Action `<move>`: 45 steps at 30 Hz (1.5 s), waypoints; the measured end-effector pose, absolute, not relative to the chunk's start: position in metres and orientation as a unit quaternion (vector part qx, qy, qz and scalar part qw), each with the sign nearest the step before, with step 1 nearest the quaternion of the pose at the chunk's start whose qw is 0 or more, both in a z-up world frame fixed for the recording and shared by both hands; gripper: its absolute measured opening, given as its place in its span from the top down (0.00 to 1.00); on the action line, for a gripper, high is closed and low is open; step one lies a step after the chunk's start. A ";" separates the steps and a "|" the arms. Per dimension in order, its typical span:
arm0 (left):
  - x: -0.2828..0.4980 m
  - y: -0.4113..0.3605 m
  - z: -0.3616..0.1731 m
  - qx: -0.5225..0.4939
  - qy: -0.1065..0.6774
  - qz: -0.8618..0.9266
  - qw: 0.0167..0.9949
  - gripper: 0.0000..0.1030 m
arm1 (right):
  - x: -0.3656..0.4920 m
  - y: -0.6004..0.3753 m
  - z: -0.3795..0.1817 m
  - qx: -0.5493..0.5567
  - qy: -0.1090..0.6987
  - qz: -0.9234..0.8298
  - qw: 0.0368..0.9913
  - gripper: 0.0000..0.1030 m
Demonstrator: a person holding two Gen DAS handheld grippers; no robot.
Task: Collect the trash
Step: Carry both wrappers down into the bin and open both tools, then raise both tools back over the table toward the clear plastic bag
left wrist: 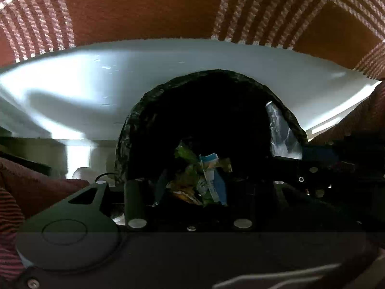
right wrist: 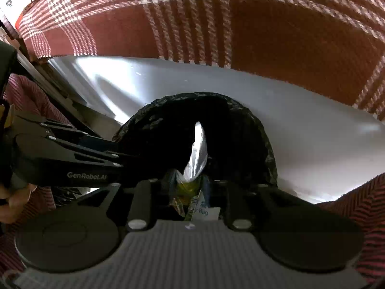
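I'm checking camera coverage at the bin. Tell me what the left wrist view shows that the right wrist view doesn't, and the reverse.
Left wrist only: a pale object on the floor left of the bin.
Right wrist only: the left claw's black arm printed with GenRobot.AI, and a hand gripping it.
Both: the black-lined trash bin, crumpled colourful wrappers inside, a clear plastic bag, the red-and-white plaid cloth.

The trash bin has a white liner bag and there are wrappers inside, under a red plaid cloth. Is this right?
Not quite: the liner bag is black, not white, as the left wrist view shows. Wrappers do lie inside the bin, and the red plaid cloth hangs above.
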State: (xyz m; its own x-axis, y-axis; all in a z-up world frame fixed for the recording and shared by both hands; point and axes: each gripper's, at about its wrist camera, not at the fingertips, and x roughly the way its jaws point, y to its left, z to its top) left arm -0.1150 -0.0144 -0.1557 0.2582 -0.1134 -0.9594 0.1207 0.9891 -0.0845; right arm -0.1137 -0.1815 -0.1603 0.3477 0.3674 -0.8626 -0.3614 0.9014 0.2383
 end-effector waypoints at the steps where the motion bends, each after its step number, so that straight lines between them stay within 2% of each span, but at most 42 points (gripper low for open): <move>1: -0.115 -0.015 -0.156 0.004 0.605 -0.073 0.793 0.57 | -0.114 -0.181 -0.160 0.003 0.526 0.222 0.821 0.56; 13: -0.115 -0.016 -0.156 0.005 0.606 -0.073 0.792 0.41 | -0.114 -0.183 -0.160 0.009 0.526 0.219 0.822 0.45; 18: -0.115 -0.015 -0.155 0.013 0.602 -0.063 0.796 0.24 | -0.114 -0.183 -0.159 0.013 0.526 0.216 0.822 0.43; 20: -0.114 -0.012 -0.155 0.011 0.603 -0.061 0.795 0.21 | -0.113 -0.185 -0.159 0.016 0.526 0.214 0.823 0.42; 30: -0.112 -0.010 -0.150 0.003 0.599 -0.060 0.799 0.18 | -0.112 -0.186 -0.155 0.022 0.524 0.214 0.824 0.38; 36: -0.111 0.005 -0.091 0.002 0.521 -0.086 0.849 0.17 | -0.110 -0.197 -0.110 0.024 0.475 0.234 0.848 0.32; 39: -0.110 0.018 -0.046 -0.005 0.460 -0.105 0.882 0.08 | -0.105 -0.211 -0.070 0.031 0.433 0.251 0.865 0.27; 45: -0.096 0.031 0.021 -0.020 0.341 -0.119 0.932 0.00 | -0.093 -0.237 0.007 0.032 0.324 0.274 0.905 0.16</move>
